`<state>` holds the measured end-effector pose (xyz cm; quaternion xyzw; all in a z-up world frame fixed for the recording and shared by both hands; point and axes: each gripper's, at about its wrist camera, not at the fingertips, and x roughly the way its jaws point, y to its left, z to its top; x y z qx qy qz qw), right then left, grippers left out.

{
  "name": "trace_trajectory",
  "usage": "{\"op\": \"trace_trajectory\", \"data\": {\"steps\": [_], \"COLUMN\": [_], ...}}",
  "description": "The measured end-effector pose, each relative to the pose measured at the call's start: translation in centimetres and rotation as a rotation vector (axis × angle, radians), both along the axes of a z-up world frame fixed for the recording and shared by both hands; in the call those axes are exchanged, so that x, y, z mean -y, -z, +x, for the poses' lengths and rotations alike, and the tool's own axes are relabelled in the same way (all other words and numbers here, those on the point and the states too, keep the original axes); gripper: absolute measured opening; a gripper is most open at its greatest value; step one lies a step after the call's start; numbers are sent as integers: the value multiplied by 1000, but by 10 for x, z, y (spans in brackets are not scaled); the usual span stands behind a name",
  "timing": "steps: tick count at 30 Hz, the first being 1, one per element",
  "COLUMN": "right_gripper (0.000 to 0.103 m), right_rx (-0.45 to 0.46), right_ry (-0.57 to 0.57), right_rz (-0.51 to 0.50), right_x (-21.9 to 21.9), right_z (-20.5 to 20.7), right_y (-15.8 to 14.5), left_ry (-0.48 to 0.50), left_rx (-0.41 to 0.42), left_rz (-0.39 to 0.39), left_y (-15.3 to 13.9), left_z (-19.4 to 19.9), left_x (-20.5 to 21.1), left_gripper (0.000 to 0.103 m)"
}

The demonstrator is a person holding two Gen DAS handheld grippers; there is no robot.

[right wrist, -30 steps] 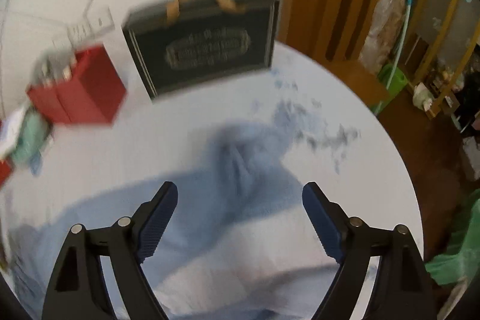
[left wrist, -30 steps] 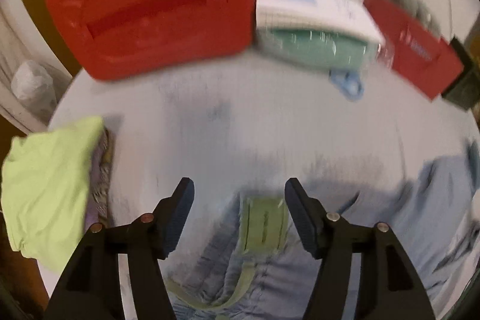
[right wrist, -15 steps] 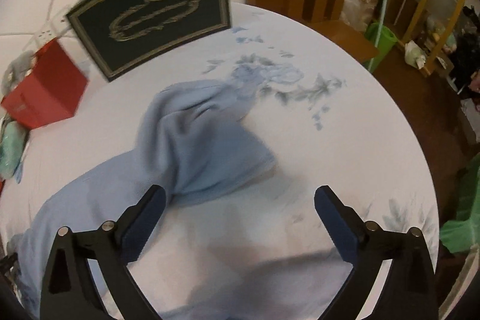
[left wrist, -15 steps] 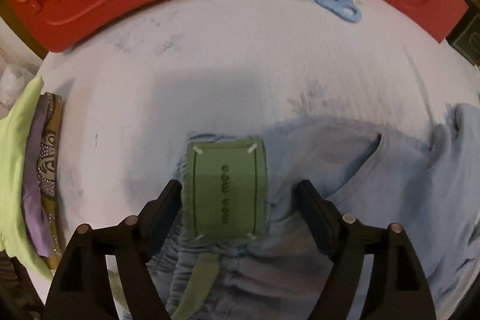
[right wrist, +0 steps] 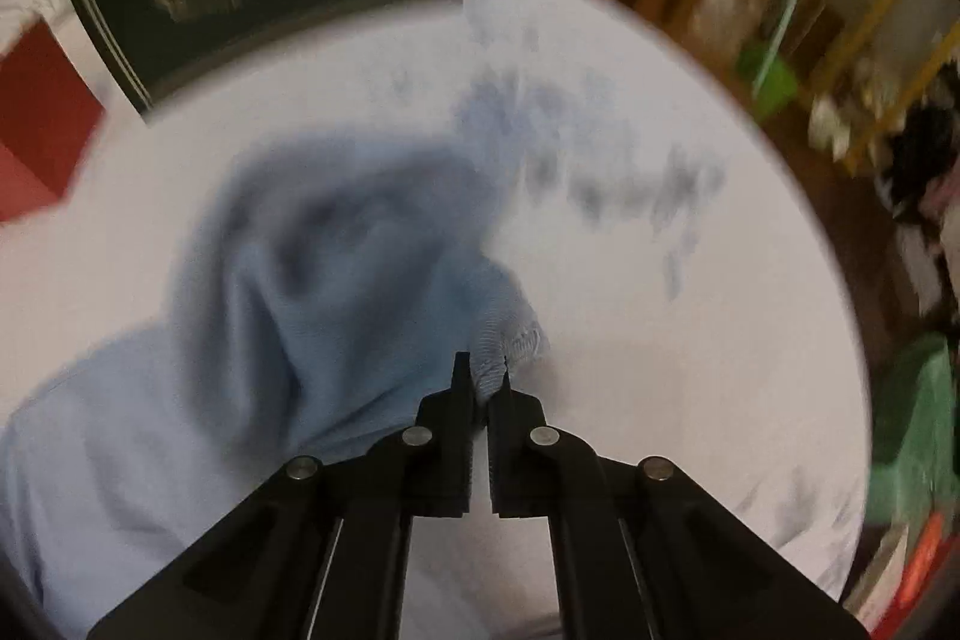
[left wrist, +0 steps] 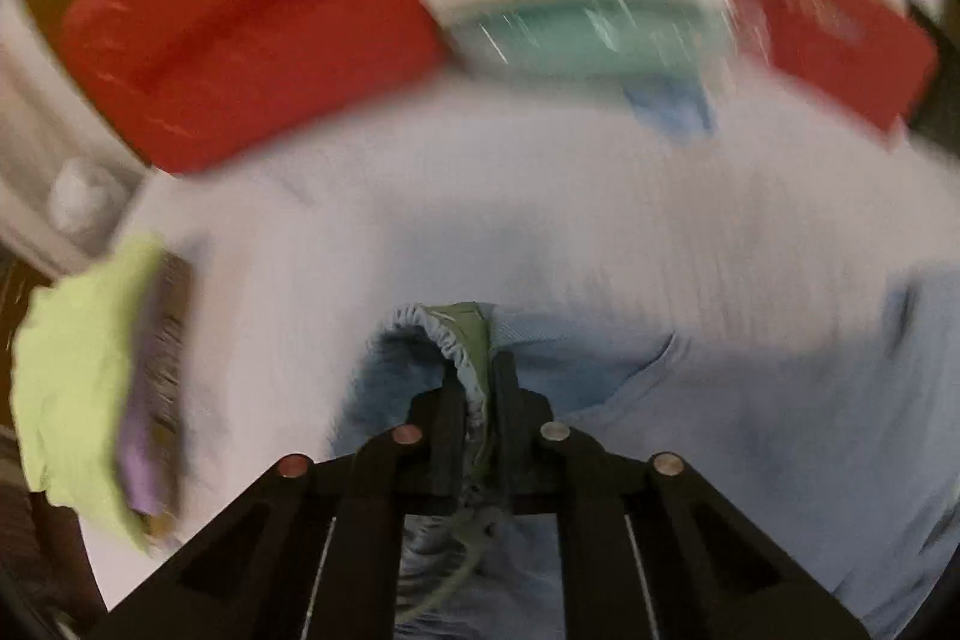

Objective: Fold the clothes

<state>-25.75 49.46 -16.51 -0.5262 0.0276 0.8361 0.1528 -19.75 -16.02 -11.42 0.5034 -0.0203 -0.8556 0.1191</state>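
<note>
Both grippers, open before, now pinch blue pants (left wrist: 690, 376): left gripper (left wrist: 478, 382) at waistband, right gripper (right wrist: 482, 377) at hem, for folding.

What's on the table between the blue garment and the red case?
Nothing: in the left wrist view, only bare white tablecloth lies between the blue garment and the red case.
</note>
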Motion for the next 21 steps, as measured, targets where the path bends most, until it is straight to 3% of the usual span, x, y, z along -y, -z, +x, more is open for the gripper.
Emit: {"op": "trace_trajectory", "data": {"steps": [3,5,7,8,9,11,13,14,15,17,19,21], "right_gripper": [3,5,21,43,52,52,53,59,74,91,92,99], "right_rx": [-80,-40,78,151,185,170,149,125,98,52,21,20], "right_ry": [46,70,73,69,69,78,87,79,67,49,42,29], "right_rz": [95,69,58,71,72,30,-15,-35,-54,-80,-83,-99], "right_x": [-23,-46,-60,-64,-67,-69,-70,-68,-65,-60,-53,-50], "right_z": [14,24,32,36,39,43,47,44,39,22,-1,-24], "right_y": [-46,-50,-29,-13,-1,6,13,12,10,6,7,17], "left_ry": [-105,-157,-181,-187,-185,-175,-164,-156,-147,-126,-111,-108], "left_rx": [-87,-77,-37,-10,26,83,103,110,118,130,144,159], "left_rz": [1,0,-41,-45,-19,12,8,5,-5,-22,-33,-39], "left_y": [-40,-41,-23,-12,1,22,32,35,35,34,32,34], "left_z": [-13,-20,-30,-34,-37,-40,-38,-37,-39,-40,-44,-47], "left_x": [35,53,61,65,66,63,57,54,52,50,53,54], "left_gripper": [7,8,10,11,14,16,34,55,64,64,66,69]}}
